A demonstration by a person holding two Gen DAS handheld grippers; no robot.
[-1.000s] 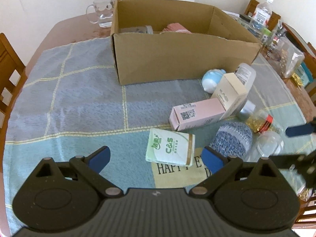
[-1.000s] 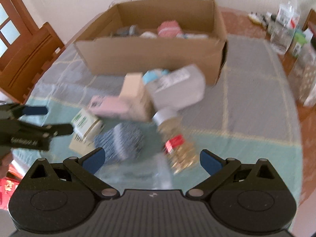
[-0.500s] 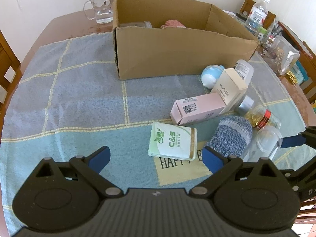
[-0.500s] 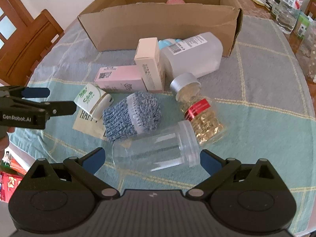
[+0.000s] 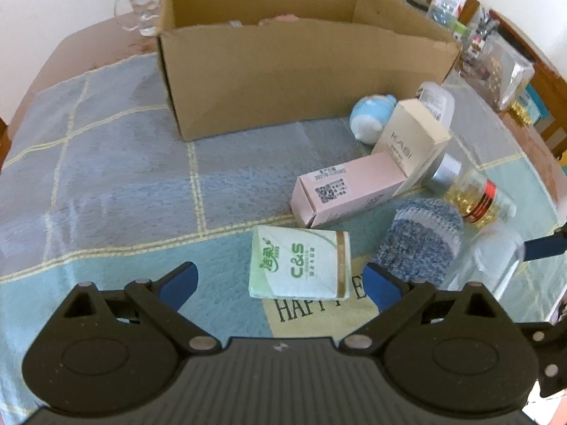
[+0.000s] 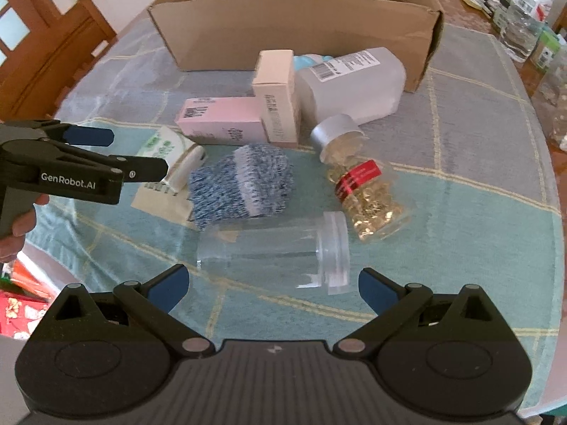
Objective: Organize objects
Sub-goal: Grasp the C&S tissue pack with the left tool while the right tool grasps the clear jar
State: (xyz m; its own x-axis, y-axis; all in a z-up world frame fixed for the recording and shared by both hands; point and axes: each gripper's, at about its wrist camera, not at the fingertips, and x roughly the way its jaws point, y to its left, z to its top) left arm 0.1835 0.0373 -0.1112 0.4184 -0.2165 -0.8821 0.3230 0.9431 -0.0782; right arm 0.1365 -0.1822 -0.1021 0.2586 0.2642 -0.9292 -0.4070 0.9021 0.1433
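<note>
An open cardboard box (image 5: 304,60) (image 6: 297,28) stands at the back of the cloth. In front of it lie a green-white tissue pack (image 5: 299,267), a pink carton (image 5: 345,193), a cream carton (image 5: 411,141), a blue knitted sock roll (image 5: 421,241) (image 6: 242,184), a blue-white plush (image 5: 370,117), a frosted bottle (image 6: 351,85), a capsule bottle (image 6: 361,184) and a clear jar (image 6: 276,251). My left gripper (image 5: 280,283) is open, its fingers either side of the tissue pack, just short of it. My right gripper (image 6: 273,287) is open, just short of the clear jar.
A glass mug (image 5: 141,3) stands back left on the wooden table. Water bottles (image 6: 524,21) and small packages crowd the right side. A wooden chair (image 6: 53,56) stands at the left. The left gripper also shows in the right wrist view (image 6: 106,156).
Both grippers have moved forward and lower toward the pile. The tissue pack now lies between my left fingers' line, the clear jar close before my right fingers. Both stay open.
</note>
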